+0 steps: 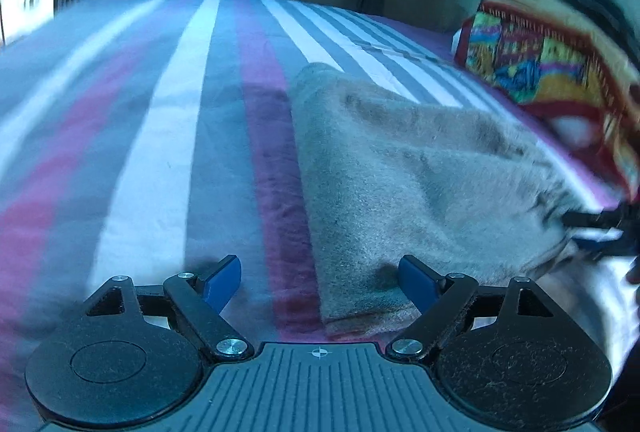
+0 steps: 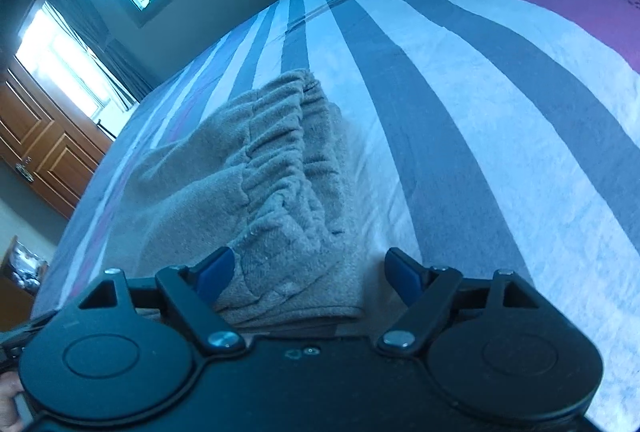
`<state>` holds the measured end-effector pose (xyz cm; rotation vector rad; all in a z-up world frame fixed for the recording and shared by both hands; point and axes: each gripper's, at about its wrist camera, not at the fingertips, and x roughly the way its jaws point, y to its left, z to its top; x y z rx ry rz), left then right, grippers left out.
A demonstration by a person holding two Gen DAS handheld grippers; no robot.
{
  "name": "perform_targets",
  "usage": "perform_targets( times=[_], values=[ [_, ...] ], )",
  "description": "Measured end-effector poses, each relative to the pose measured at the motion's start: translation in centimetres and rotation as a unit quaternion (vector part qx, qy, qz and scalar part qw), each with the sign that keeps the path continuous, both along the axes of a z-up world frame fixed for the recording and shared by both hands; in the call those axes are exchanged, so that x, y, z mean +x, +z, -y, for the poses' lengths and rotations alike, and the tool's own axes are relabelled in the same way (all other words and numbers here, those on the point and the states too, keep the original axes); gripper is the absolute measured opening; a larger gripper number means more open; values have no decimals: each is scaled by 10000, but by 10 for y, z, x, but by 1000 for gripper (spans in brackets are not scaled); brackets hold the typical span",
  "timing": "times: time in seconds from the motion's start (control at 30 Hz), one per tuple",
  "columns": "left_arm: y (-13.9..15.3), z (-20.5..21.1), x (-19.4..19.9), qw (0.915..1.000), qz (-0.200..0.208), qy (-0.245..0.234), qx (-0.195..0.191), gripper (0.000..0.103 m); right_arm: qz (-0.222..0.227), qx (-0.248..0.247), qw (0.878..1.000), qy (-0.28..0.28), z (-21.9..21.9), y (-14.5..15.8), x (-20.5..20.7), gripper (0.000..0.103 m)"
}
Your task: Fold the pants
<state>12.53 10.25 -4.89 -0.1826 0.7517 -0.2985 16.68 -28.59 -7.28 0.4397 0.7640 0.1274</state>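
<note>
Two tools spread wide, left tool (image 1: 320,282) and right tool (image 2: 306,272) gripping nothing, folded grey pants (image 2: 260,168) between fingers.

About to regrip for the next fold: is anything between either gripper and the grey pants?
Nothing visible. The grey pants lie folded on the striped bedsheet, directly ahead of the open left gripper and right gripper.
</note>
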Motion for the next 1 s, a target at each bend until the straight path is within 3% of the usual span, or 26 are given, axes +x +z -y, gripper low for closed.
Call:
perform_targets(
  times=[0.2, 0.3, 0.4, 0.5, 0.6, 0.77, 0.83, 0.9, 0.93, 1.0],
  values=[
    [-20, -23, 19, 9907, -369, -202, -1297, 84, -25, 1053, 9944, -67, 25, -10, 1, 74],
    [-31, -37, 31, 9779, -479, -149, -2029, 77, -26, 1235, 9923, 61, 33, -11, 5, 74],
    [-42, -41, 42, 9705, -568, -160, -2337, 71, 0, 1323, 9910, 181, 37, -11, 10, 73],
    [-45, -34, 53, 9718, -592, -205, -2272, 71, 166, 1219, 9924, 74, 43, -6, 9, 71],
    [-40, -30, 64, 9749, -504, -161, -2162, 71, 532, 884, 9947, -26, 39, 7, 8, 61],
    [-30, -29, 98, 9737, -279, 173, -2257, 71, 711, 454, 9964, 128, 26, 17, 33, 51],
    [-33, -19, 119, 9811, -505, 111, -1865, 71, 774, 435, 9959, 178, 23, 19, 46, 51],
    [-31, -6, 134, 9878, -598, -53, -1437, 71, 525, 137, 9983, 202, 15, 14, 62, 49],
    [-25, -2, 140, 9888, -647, -86, -1342, 71, 301, 27, 9994, 152, 14, 8, 71, 53],
    [-15, -1, 146, 9893, -509, -162, -1356, 71, 198, 409, 9990, 48, 22, 4, 79, 53]
  ],
)
